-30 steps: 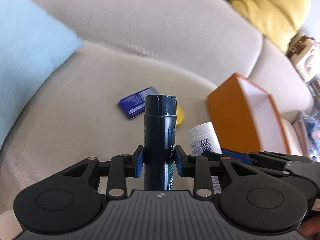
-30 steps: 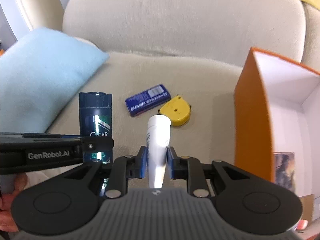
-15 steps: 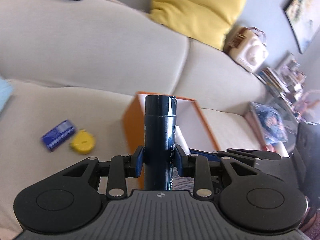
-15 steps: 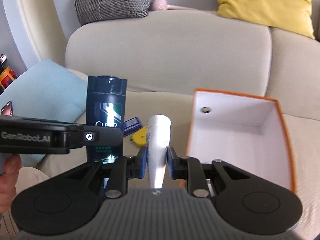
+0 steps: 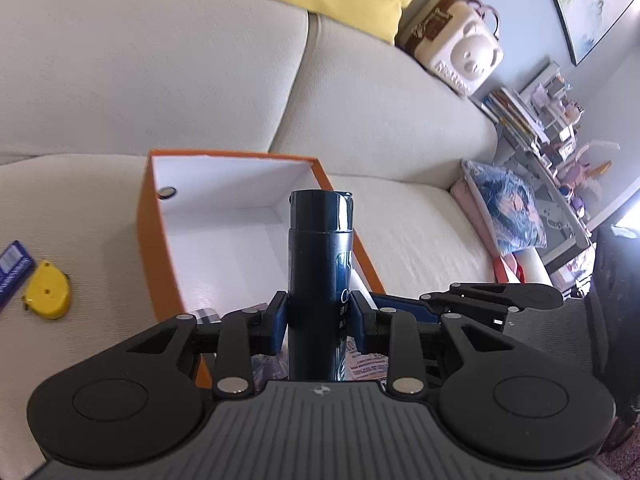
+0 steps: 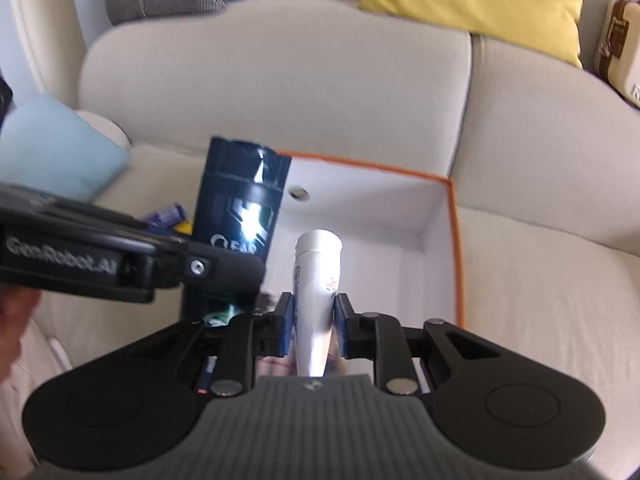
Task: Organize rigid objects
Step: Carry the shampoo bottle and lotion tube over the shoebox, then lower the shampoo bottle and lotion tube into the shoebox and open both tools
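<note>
My left gripper (image 5: 319,316) is shut on a dark blue shampoo bottle (image 5: 320,264) and holds it upright over the near end of the orange box (image 5: 146,240), which has a white inside. My right gripper (image 6: 314,322) is shut on a white tube (image 6: 318,280) and holds it over the same box (image 6: 456,248). The bottle (image 6: 240,220) and the left gripper (image 6: 132,258) show at the left of the right wrist view. A yellow tape measure (image 5: 48,289) and a blue packet (image 5: 12,270) lie on the sofa seat left of the box.
The box sits on a beige sofa (image 5: 400,220). A yellow cushion (image 6: 480,0) and a bear-shaped bag (image 5: 460,48) rest on the sofa back. A light blue cushion (image 6: 52,148) lies at the left. A patterned cushion (image 5: 504,208) and shelves are at the right.
Both grippers have moved right from above the seat to above the orange box, each still holding its object. The tape measure and blue packet now lie off to the left.
</note>
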A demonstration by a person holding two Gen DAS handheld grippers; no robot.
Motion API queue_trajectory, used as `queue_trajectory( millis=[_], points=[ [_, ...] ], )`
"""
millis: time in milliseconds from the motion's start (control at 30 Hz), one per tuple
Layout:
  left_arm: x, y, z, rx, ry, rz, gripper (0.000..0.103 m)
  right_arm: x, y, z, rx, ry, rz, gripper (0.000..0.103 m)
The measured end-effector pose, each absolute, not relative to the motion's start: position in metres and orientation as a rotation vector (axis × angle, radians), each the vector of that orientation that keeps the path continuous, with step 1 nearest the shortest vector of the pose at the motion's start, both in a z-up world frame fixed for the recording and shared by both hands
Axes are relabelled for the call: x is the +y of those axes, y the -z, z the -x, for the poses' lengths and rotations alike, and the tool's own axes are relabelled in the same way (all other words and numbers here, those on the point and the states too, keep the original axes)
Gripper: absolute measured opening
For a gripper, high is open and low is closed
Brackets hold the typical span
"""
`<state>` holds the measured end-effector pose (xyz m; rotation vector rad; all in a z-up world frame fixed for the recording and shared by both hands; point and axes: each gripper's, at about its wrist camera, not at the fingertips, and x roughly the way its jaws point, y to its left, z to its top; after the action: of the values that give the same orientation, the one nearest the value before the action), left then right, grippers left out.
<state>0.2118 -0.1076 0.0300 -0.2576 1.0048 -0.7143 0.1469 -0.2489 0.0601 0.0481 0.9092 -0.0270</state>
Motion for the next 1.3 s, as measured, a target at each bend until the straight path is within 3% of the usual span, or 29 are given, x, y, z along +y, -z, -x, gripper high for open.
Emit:
queue_trajectory(
  millis=[400, 767, 1300],
  points=[
    [-0.14, 0.018, -0.242, 1.141, 0.717, 0.298, 0.036, -0.298, -0.008, -0.163, 1.05, 0.04, -0.078, 0.022],
    [-0.156, 0.063, -0.272, 1.229, 0.576, 0.401, 0.036, -0.317, 0.011, -0.182, 1.051, 0.076, -0.078, 0.023],
    [-0.169, 0.103, -0.277, 1.368, 0.514, 0.406, 0.036, -0.299, 0.051, -0.2, 1.113, 0.068, 0.227, 0.022]
  ],
)
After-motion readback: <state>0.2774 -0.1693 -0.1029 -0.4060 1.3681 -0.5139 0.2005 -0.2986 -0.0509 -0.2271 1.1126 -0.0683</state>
